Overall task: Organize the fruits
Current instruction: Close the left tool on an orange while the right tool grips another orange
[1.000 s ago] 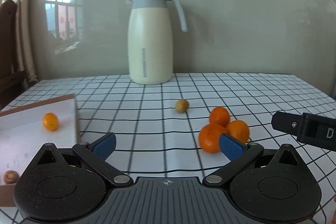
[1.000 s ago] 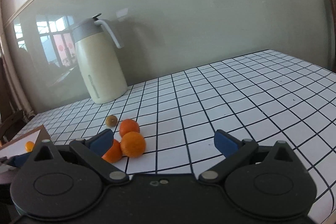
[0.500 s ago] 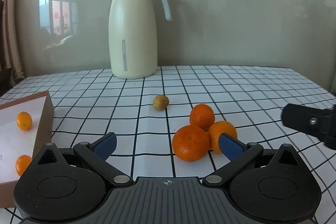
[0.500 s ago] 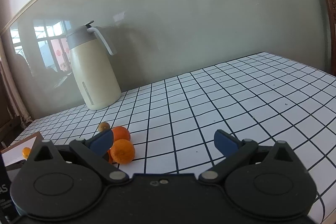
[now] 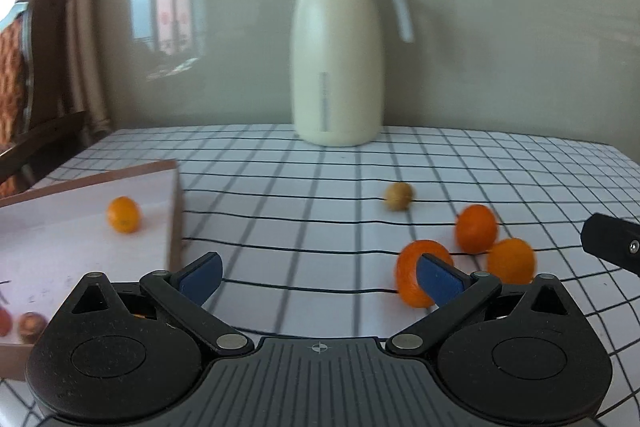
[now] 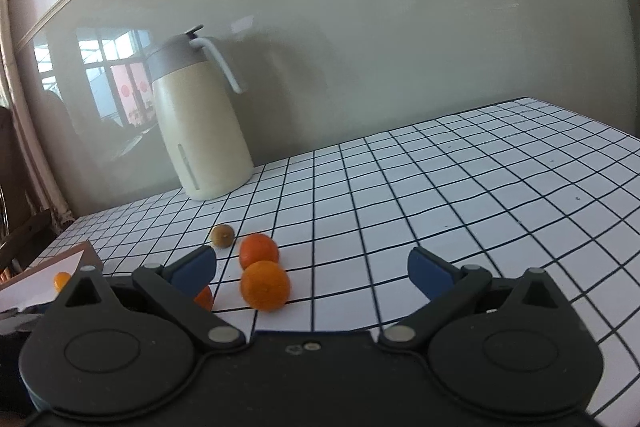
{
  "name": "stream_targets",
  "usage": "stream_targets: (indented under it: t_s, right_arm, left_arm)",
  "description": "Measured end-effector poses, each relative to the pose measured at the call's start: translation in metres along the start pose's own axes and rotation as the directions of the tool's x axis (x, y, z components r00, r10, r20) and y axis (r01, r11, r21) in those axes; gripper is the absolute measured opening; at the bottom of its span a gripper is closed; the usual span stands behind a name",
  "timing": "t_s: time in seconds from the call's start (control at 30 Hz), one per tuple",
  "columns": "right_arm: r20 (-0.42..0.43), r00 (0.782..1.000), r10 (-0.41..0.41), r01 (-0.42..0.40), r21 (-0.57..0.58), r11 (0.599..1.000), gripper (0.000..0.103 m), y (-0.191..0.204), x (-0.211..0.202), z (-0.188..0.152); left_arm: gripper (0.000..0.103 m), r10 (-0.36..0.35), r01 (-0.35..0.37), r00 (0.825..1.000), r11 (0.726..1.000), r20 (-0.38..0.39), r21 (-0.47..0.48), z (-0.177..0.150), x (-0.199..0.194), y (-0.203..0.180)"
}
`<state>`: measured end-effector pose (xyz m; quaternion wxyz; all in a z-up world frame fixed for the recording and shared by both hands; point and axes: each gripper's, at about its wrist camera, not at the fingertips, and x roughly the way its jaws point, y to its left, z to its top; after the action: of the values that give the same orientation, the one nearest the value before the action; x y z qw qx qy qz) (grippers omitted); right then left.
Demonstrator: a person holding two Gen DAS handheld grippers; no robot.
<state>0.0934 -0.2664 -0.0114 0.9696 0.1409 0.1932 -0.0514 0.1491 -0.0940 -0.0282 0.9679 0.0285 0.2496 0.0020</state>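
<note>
Three oranges (image 5: 424, 277) lie clustered on the checked surface (image 5: 304, 195), the nearest partly behind the left gripper (image 5: 318, 277)'s right finger, the others just beyond it; they look firm, round and apt to roll, so a hold across the widest part seems best. Both pairs of fingers are spread and empty, the right gripper (image 6: 312, 269) having one orange ahead between its fingers; left of the left fingers sits a box (image 5: 172, 211) holding small fruit; a jug (image 5: 336, 67) stands far ahead by the wall.

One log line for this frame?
left gripper: open, empty | right gripper: open, empty | three oranges on table | box: partly filled
</note>
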Motion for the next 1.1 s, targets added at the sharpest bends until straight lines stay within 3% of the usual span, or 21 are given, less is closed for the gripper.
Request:
stream_targets:
  t_s: [0.23, 0.37, 0.53, 0.63, 0.87, 1.0, 1.1]
  right_arm:
    - [-0.008, 1.0, -0.002, 0.002, -0.017, 1.0, 0.092, 0.008, 0.008, -0.002]
    - [-0.016, 1.0, 0.001, -0.002, -0.026, 1.0, 0.084, 0.011, 0.012, -0.002]
    - [-0.025, 1.0, 0.006, -0.007, -0.028, 1.0, 0.08, 0.011, 0.014, -0.002]
    - [-0.029, 1.0, 0.008, -0.009, -0.023, 1.0, 0.078, 0.009, 0.016, -0.002]
    - [-0.059, 0.998, 0.026, -0.028, -0.031, 0.999, 0.074, 0.011, 0.025, -0.003]
    - [-0.081, 0.996, 0.041, -0.044, -0.034, 0.998, 0.072, 0.015, 0.032, -0.005]
    - [-0.102, 0.994, 0.045, -0.049, -0.038, 0.998, 0.06, 0.018, 0.039, -0.006]
  left_arm:
    - [0.103, -0.003, -0.001, 0.997, 0.999, 0.079, 0.054, 0.004, -0.017, 0.007]
    - [0.103, -0.084, 0.079, 0.995, 0.993, 0.058, 0.091, 0.002, -0.015, 0.002]
    - [0.081, -0.137, 0.137, 0.991, 0.988, -0.011, 0.076, 0.0, 0.001, -0.004]
    - [0.062, -0.151, 0.153, 0.988, 0.987, -0.041, 0.046, 0.002, 0.012, -0.002]
    - [0.041, -0.216, 0.219, 0.975, 0.974, -0.056, 0.053, -0.004, 0.02, -0.01]
    - [0.04, -0.228, 0.23, 0.972, 0.973, -0.052, 0.036, -0.004, 0.021, -0.006]
    - [0.04, -0.235, 0.237, 0.971, 0.971, -0.051, 0.034, -0.004, 0.021, -0.004]
